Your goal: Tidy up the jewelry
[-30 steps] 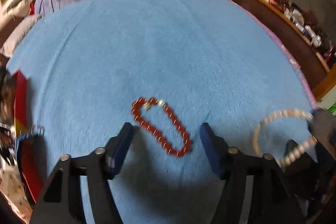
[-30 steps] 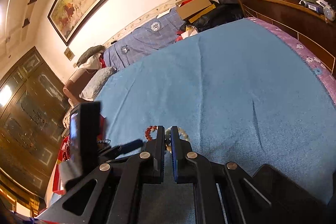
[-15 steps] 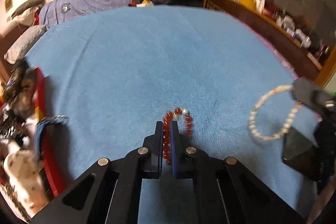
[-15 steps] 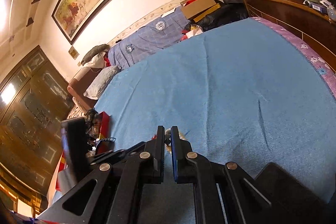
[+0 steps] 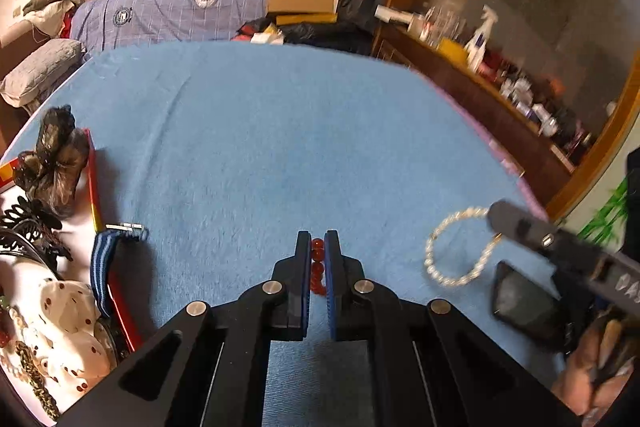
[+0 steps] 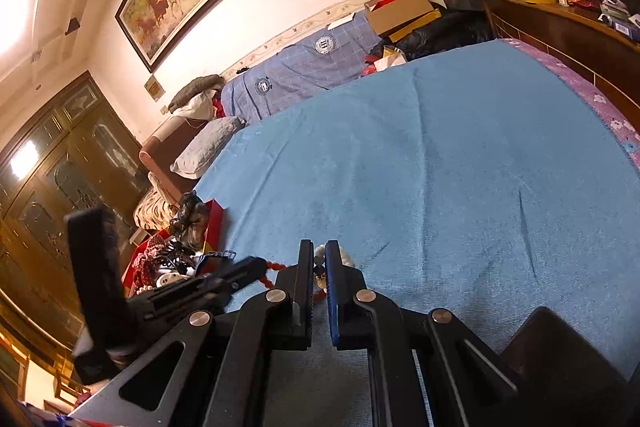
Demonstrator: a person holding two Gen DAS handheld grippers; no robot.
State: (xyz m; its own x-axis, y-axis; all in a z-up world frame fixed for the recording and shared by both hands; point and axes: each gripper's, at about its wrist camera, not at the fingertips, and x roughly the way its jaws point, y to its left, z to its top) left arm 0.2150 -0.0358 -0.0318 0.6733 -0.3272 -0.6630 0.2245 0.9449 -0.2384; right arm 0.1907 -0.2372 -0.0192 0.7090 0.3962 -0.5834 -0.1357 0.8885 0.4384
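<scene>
Left gripper (image 5: 317, 247), pressed nearly together, pinched the red bead bracelet (image 5: 317, 269) between the blue pads, beads visible in the narrow gap, above the blue blanket (image 5: 280, 131). Right gripper (image 6: 319, 255), also nearly closed, clamped the pearl bracelet (image 6: 320, 261) at its near side; in the left wrist view hung as an open loop (image 5: 456, 247) from the right gripper's tip, over the blanket. Just beside, at the left edge, a red box (image 5: 94, 187) with hair accessories and a striped band (image 5: 102, 263) over its rim. Farther away, a grey pillow (image 5: 40, 71), a blue checked quilt (image 5: 168, 15), cardboard boxes (image 5: 300, 1). Along the right, a wooden shelf (image 5: 480, 95) with a spray bottle (image 5: 480, 39).
</scene>
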